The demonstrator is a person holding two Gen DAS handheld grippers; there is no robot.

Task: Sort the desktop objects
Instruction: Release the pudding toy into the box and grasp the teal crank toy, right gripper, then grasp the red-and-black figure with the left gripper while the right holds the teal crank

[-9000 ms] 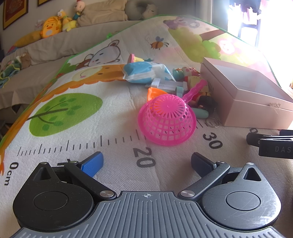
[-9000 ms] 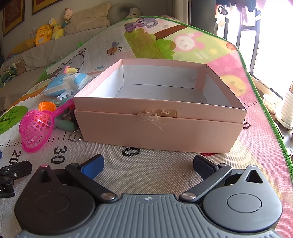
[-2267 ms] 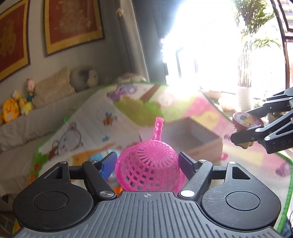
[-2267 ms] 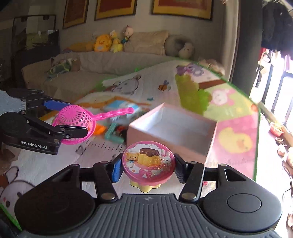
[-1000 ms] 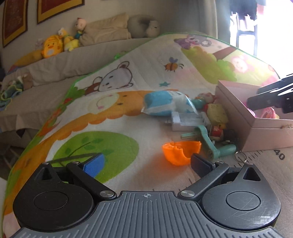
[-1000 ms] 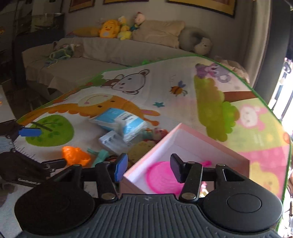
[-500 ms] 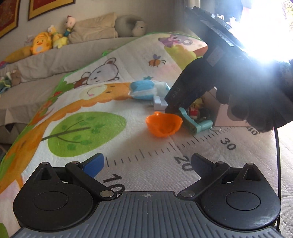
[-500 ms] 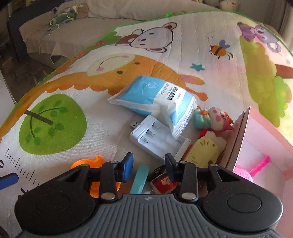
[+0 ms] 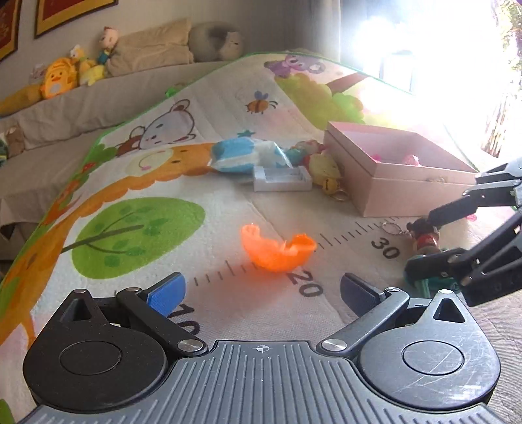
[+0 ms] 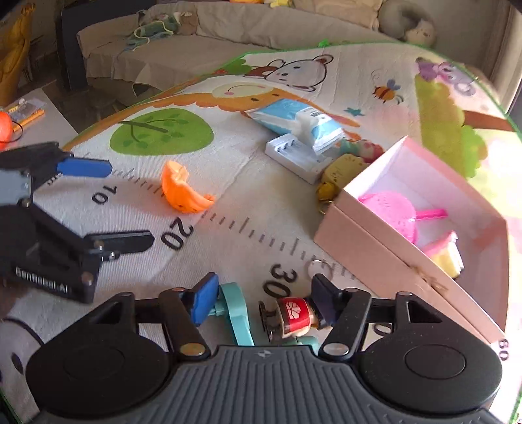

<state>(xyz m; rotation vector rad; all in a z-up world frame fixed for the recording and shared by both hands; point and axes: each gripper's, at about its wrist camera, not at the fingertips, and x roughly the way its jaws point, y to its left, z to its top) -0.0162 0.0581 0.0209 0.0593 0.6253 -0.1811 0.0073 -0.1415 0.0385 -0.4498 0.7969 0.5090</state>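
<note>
Right gripper [image 10: 262, 301] straddles keychain figure [image 10: 292, 316] (box [image 10: 365, 241] beside).

Beige sofa [image 9: 98, 94], framed pictures [image 9: 65, 13] — glaring window [image 9: 424, 49]

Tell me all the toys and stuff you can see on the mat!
Box: one, pink, open, right side of the mat.
Scoop net: one, pink, inside the box.
Cup: one, pink and yellow, inside the box.
Broken shell: one, orange, on the mat near the 20 mark.
Tissue pack: one, blue and white, far end of the pile.
Charger: one, white, partly under the tissue pack.
Yellow toy: one, beside the box.
Small doll: one, teal and red, behind the yellow toy.
Teal tool: one, between the right gripper's fingers.
Figure keychain: one, red, also between those fingers.
Left gripper: open, empty, facing the shell.
Right gripper: open, around the tool and the keychain.
</note>
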